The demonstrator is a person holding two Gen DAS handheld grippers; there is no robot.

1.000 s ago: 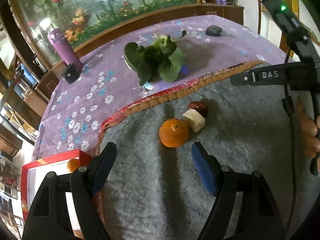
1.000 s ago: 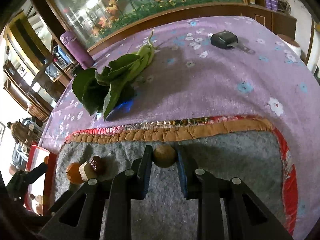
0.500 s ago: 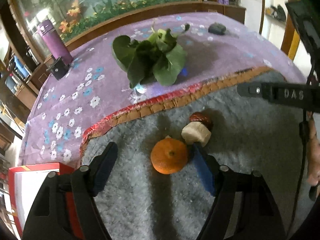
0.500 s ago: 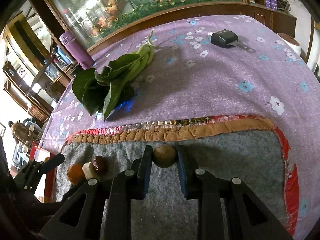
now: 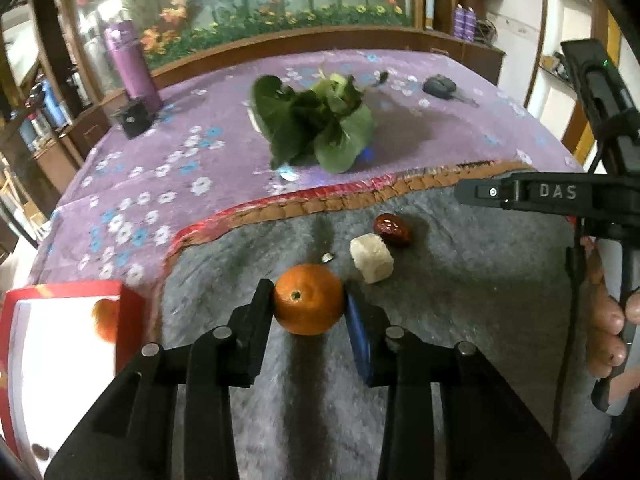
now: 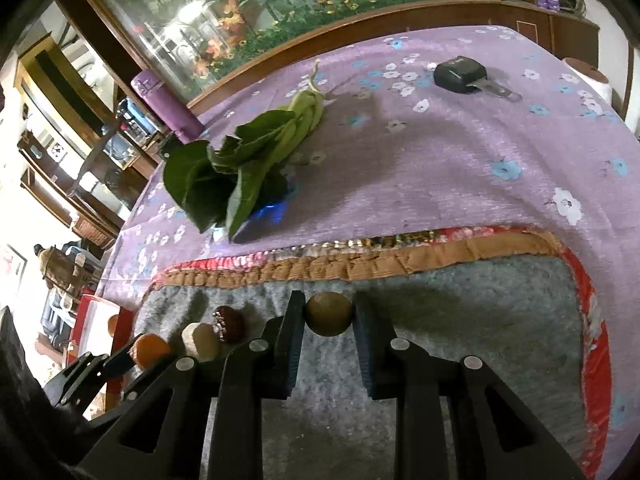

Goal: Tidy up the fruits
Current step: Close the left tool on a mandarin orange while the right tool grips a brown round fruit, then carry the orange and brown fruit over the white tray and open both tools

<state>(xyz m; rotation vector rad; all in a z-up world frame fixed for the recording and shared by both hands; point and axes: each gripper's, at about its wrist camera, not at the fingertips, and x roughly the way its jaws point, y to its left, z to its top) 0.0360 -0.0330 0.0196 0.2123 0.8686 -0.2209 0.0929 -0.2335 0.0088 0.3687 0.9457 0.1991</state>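
An orange (image 5: 309, 299) rests on the grey felt mat (image 5: 460, 300). My left gripper (image 5: 308, 301) is closing around it, and both pads touch its sides. Just beyond it lie a white cube-shaped piece (image 5: 372, 258) and a dark red date (image 5: 393, 229). My right gripper (image 6: 329, 311) is shut on a small round brownish-green fruit (image 6: 329, 317) near the mat's far border. In the right wrist view the orange (image 6: 150, 350), the white piece (image 6: 202, 340) and the date (image 6: 230, 322) sit in a row at the lower left.
A red box with a white inside (image 5: 60, 292) stands left of the mat and holds another orange (image 5: 105, 320). On the purple flowered cloth lie leafy greens (image 5: 316, 132), a car key (image 5: 440, 87), a small black box (image 5: 134, 122) and a purple bottle (image 5: 132, 68). A hand (image 5: 604, 332) holds the right gripper's handle at the right.
My left gripper came forward over the orange and its jaws narrowed from wide apart until they touch it. The right gripper kept still with the small fruit between its pads.
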